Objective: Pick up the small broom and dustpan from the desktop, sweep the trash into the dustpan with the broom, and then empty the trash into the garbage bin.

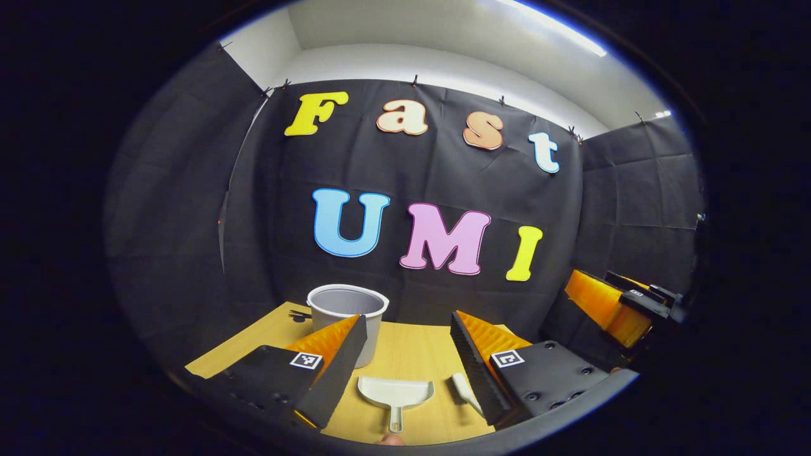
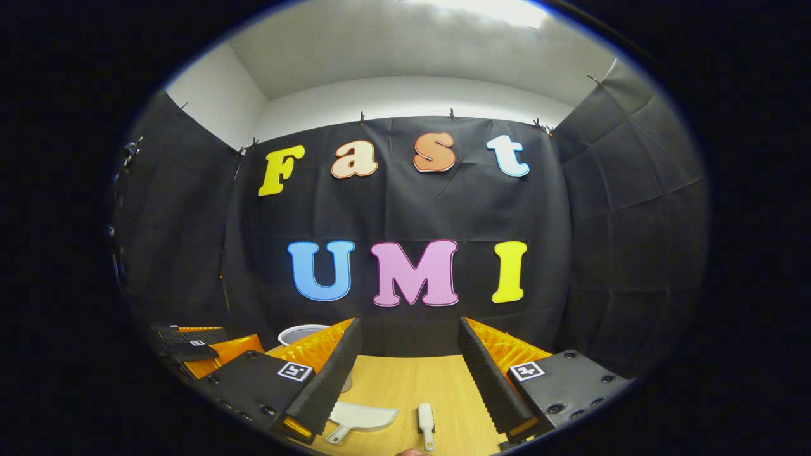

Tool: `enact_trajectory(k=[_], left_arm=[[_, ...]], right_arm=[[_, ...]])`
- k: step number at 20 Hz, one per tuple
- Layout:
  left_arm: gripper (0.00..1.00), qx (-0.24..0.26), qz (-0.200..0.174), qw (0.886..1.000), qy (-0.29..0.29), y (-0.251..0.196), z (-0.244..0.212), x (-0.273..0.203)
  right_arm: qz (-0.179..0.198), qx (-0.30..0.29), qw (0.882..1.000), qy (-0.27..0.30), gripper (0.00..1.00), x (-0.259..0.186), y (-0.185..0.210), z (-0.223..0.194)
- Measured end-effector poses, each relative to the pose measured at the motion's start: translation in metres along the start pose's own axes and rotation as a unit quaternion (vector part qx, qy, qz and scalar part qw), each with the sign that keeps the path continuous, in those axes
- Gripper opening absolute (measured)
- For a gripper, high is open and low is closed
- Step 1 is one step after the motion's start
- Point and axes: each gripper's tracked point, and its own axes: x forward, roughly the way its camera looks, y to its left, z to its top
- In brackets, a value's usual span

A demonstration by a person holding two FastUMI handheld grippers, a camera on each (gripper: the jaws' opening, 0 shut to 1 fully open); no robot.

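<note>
- The dustpan (image 1: 395, 392) lies on the surface (image 1: 412, 354), its handle toward the near edge.
- The broom (image 1: 464, 391) lies just right of the dustpan, apart from it.
- The bin (image 1: 348, 315) stands behind the dustpan, to the far left.

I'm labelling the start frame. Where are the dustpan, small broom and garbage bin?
dustpan (image 1: 394, 391), left gripper view, on its scoop.
small broom (image 2: 425, 419), right gripper view, on its head.
garbage bin (image 1: 346, 303), left gripper view, on its rim.

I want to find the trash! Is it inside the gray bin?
The garbage bin stands open on the desk, but only its rim and upper inner wall show. Its bottom is hidden, so I cannot tell.
</note>
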Motion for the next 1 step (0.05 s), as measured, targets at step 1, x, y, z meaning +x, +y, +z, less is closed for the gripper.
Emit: enact_trajectory(k=[1], left_arm=[[0.79,0.003,-0.004,1.0,-0.004,-0.0018,0.0018,-0.0011]], right_arm=[[-0.002,-0.001,1.0,-0.002,0.96,0.0003,-0.0004,0.0006]])
